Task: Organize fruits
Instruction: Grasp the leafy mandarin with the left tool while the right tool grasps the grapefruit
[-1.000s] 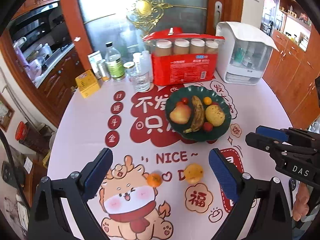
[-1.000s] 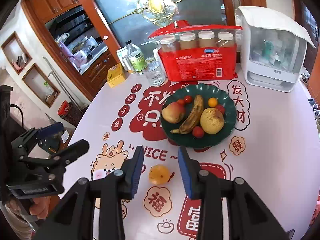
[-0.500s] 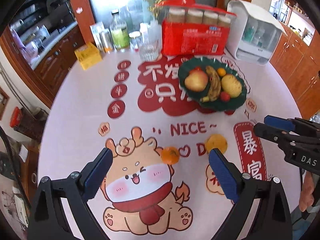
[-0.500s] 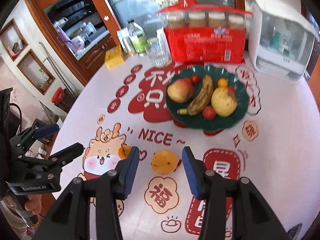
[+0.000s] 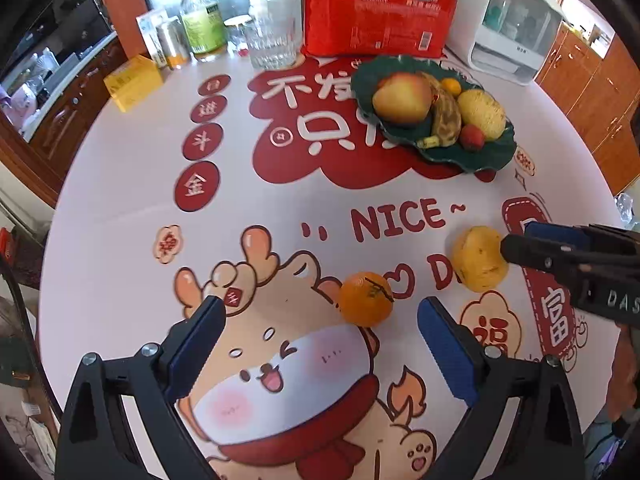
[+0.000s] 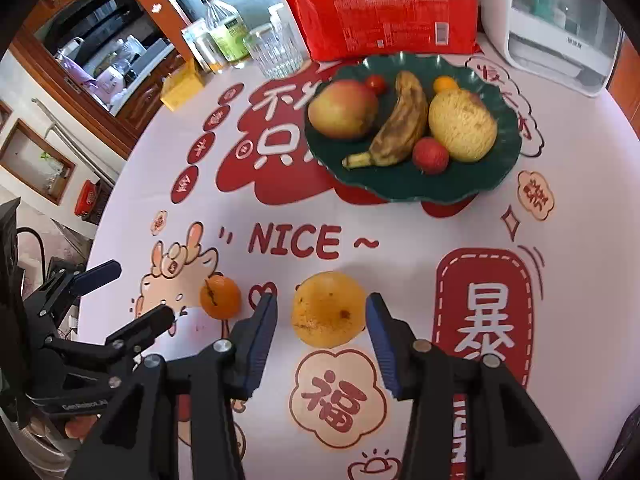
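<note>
I've brought both grippers down since a second ago, toward the two fruits on the surface below the green plate. My right gripper, jaws just widened, brackets the yellow fruit without apparently touching; the left gripper gapes open near the small orange.

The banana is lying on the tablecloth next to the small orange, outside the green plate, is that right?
Not quite. The banana lies in the green plate, between the apple and a yellow round fruit, as the right wrist view shows. The small orange is on the tablecloth.
</note>
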{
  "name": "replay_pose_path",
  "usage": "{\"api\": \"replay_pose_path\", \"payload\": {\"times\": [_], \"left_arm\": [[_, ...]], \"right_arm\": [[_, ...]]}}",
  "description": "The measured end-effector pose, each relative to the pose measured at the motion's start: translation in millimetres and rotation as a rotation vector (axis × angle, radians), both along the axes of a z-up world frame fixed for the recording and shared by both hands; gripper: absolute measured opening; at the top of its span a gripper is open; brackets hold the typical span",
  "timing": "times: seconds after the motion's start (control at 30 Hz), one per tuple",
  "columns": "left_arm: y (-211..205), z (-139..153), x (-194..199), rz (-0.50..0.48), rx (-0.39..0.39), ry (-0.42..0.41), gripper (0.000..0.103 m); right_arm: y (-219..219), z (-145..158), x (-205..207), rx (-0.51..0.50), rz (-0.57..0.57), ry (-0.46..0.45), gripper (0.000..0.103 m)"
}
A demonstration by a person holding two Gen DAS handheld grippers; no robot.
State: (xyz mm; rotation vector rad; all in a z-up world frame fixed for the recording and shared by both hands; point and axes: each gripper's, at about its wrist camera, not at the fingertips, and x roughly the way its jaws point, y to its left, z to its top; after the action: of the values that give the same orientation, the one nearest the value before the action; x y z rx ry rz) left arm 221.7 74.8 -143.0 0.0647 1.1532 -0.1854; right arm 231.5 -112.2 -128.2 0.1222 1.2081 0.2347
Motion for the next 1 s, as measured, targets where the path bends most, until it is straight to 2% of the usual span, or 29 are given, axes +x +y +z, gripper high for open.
{"api": "replay_pose_path", "payload": {"times": [0.2, 0.4, 0.5, 0.63, 0.87, 1.0], "left_arm": [[-6.6, -24.4, 12.0, -0.010, -0.015, 0.028, 0.096], [-14.8, -42.9, 17.1, -0.031, -0.019, 0.049, 0.090], [-18.3, -47.8, 18.7, -0.039, -0.012, 0.051, 0.085], [-20.7, -52.6, 21.4, -0.036, -0.018, 0.061, 0.073], [-25.7, -60.0, 22.2, -0.042, -0.036, 0.081, 0.057], [-26.2, -60.0, 21.1, -0.034, -0.045, 0.081, 0.053]], "right_arm": [[8.6, -16.5, -0.5, -0.030, -0.003, 0.013, 0.047], [14.1, -22.3, 0.6, -0.085, 0.003, -0.013, 0.052], [13.9, -29.1, 3.0, -0.111, 0.001, -0.003, 0.052], [9.6, -34.0, 4.7, -0.069, -0.009, 0.006, 0.053], [11.5, -38.2, 5.7, -0.059, -0.003, 0.006, 0.054], [11.3, -40.5, 6.6, -0.053, -0.007, 0.008, 0.054]]}}
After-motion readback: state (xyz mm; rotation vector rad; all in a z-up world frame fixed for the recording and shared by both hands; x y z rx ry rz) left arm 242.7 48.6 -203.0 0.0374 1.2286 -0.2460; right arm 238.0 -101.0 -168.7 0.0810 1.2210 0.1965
